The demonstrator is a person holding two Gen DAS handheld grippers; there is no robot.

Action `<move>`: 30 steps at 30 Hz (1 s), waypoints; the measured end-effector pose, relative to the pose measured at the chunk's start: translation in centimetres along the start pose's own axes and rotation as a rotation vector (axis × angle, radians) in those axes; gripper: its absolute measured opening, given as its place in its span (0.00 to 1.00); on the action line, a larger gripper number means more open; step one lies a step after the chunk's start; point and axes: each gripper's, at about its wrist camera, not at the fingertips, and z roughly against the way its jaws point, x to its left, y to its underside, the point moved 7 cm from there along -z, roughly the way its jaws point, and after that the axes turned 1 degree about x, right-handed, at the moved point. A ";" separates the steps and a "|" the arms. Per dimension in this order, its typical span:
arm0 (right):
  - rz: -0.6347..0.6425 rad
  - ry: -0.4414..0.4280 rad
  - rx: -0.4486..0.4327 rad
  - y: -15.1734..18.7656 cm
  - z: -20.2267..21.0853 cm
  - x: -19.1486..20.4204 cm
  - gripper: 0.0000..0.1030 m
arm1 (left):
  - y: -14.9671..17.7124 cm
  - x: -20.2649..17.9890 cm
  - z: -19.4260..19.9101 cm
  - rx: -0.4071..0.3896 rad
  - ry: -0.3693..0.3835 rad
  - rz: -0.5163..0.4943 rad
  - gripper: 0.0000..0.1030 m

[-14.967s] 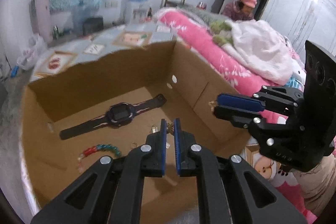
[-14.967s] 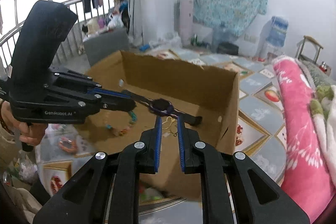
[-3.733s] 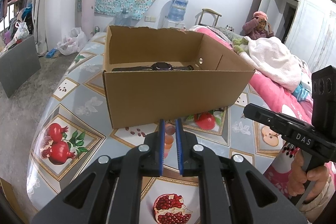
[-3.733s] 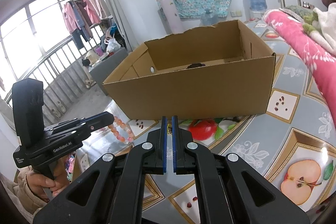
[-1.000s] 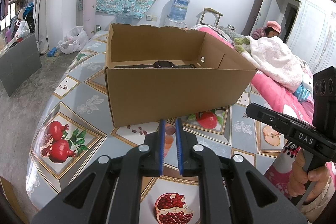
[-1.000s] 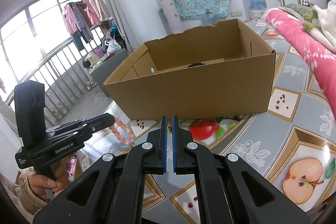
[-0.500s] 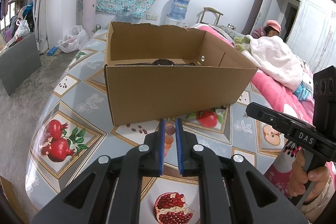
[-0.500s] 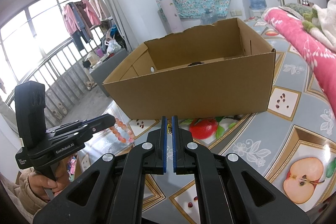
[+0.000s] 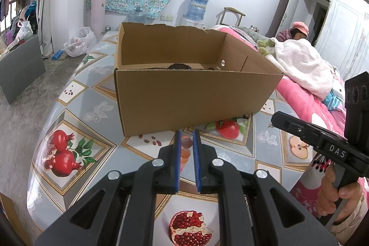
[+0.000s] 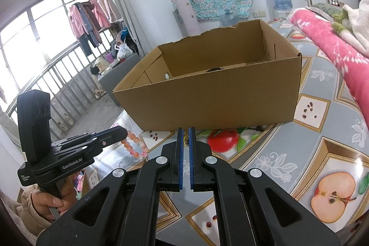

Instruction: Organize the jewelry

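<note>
An open cardboard box (image 9: pixel 196 98) (image 10: pixel 212 103) stands on the table, with a dark watch (image 9: pixel 179 66) (image 10: pixel 215 69) just showing over its near wall. My left gripper (image 9: pixel 186 133) (image 10: pixel 122 130) hovers in front of the box, shut on a pink-orange bead bracelet (image 9: pixel 185 149) (image 10: pixel 136 146) that hangs from its tip. My right gripper (image 10: pixel 185 129) (image 9: pixel 275 118) is beside it, also short of the box, shut with a small gold piece (image 10: pixel 185 142) peeking between its pads. The rest of the box floor is hidden.
The table wears a grey fruit-print cloth (image 9: pixel 92 112) (image 10: pixel 322 130) and its rounded edge drops to the floor on the left. A pink bed (image 9: pixel 306 98) with a white blanket borders the right side. A person in a pink hat (image 9: pixel 297 32) sits far back.
Since the earliest frames both grippers have drawn back from above the box interior to its near side, and the left now carries the bracelet. Nothing has moved in the last second.
</note>
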 end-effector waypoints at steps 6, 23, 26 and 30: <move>0.001 0.001 -0.003 0.0 0.0 0.0 0.02 | 0.0 0.0 0.0 -0.002 -0.001 0.000 0.09; -0.039 -0.108 -0.151 -6.8 4.5 0.8 0.02 | -6.7 -1.8 6.4 -0.171 0.106 0.025 0.09; -0.036 -0.138 -0.185 -8.8 5.0 1.0 0.02 | -8.6 -1.9 7.1 -0.193 0.127 0.022 0.09; -0.044 -0.167 -0.198 -10.5 4.8 0.4 0.02 | -10.7 -1.9 6.8 -0.202 0.150 0.027 0.09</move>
